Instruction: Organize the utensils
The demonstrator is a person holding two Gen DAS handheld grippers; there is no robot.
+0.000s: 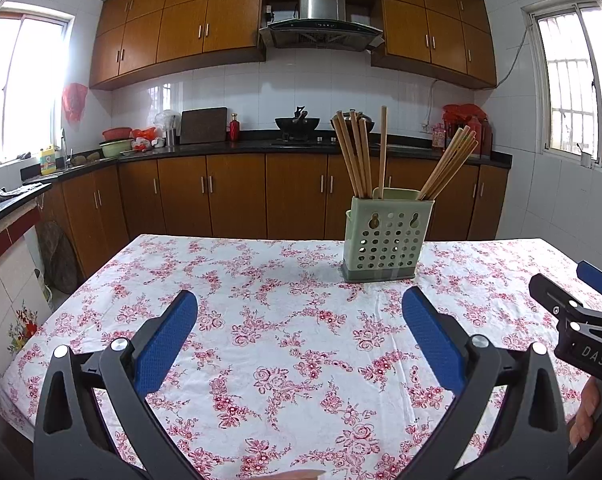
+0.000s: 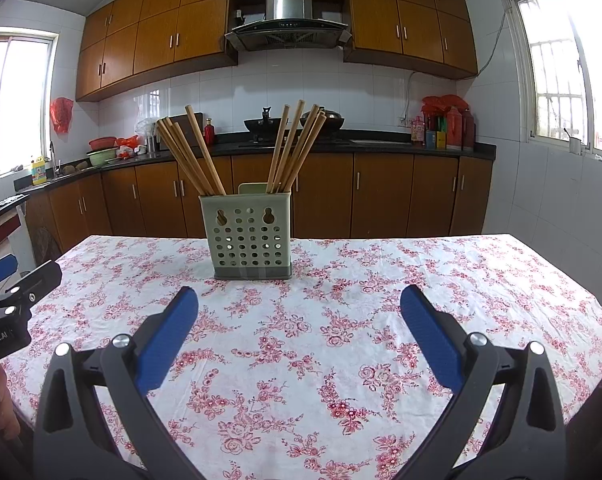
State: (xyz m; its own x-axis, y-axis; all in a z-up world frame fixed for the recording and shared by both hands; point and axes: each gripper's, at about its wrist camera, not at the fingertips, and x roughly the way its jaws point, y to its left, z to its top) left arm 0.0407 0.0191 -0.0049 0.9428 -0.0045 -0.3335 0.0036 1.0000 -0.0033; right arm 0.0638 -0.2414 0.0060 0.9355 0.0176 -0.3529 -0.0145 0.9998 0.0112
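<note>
My left hand-held gripper [image 1: 299,308] and right hand-held gripper [image 2: 299,306] both gape wide, empty, near the green holder [image 2: 249,236] on the counter [image 2: 381,320]; chopsticks [image 2: 297,148] stand inside it

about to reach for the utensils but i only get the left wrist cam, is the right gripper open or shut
Observer: Open. In the right wrist view the right gripper has its blue pads spread wide, with nothing between them.
Operator: where's the holder from that side
Observer: The green holder stands upright on the floral cloth, just left of centre beyond the open pads.
Operator: does that cam catch my left gripper
Observer: Only at its left edge: the left gripper shows from the side, with a hand on the grip below.
</note>
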